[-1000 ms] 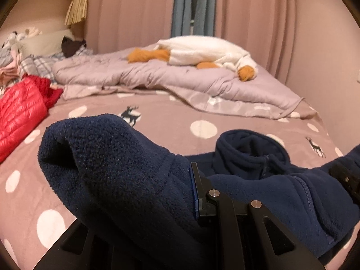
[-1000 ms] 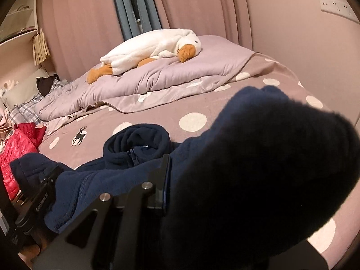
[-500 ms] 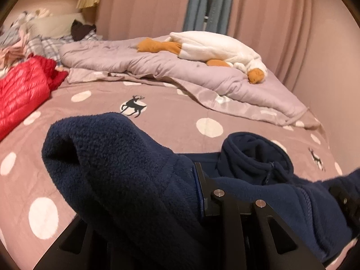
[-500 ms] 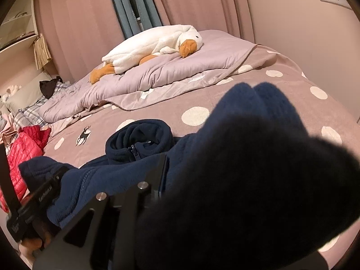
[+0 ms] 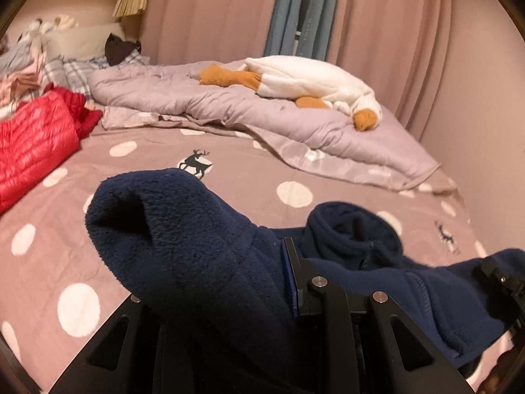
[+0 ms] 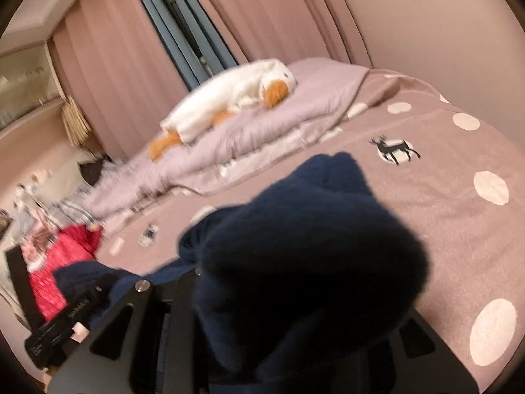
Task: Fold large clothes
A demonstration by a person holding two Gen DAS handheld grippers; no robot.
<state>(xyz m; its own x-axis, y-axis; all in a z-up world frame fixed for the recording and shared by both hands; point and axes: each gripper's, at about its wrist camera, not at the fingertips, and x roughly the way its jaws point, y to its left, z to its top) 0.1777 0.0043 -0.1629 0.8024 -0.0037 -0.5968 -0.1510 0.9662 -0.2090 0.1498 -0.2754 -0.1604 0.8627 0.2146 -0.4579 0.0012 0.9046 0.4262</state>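
My left hand-held gripper [image 5: 279,282] is clamped on a thick fold of the fleece [image 5: 183,236], its blue-edged pad pressed against the cloth; its jaws have just eased a little wider, the fabric between them. My right hand-held gripper [image 6: 203,282] grips the other bunched end of the same fleece [image 6: 305,262], its jaws too having just been opening slightly with cloth between them; the far finger is buried under the fabric. In the right view, white lettering runs along the black body of my left tool at lower left, too blurred to read. No label shows on the garment.

The fleece is dark navy, nubby and heavy, with a stand-up collar [image 5: 354,226] and a zip at the throat. It hangs stretched between my two tools above the bed [image 5: 246,177], the collar end resting on the mauve sheet with its white dots and black deer. Beyond lie a lilac quilt [image 5: 229,105] with a white plush goose [image 5: 311,78] on it, and a red puffer jacket [image 5: 32,141] at the left edge.
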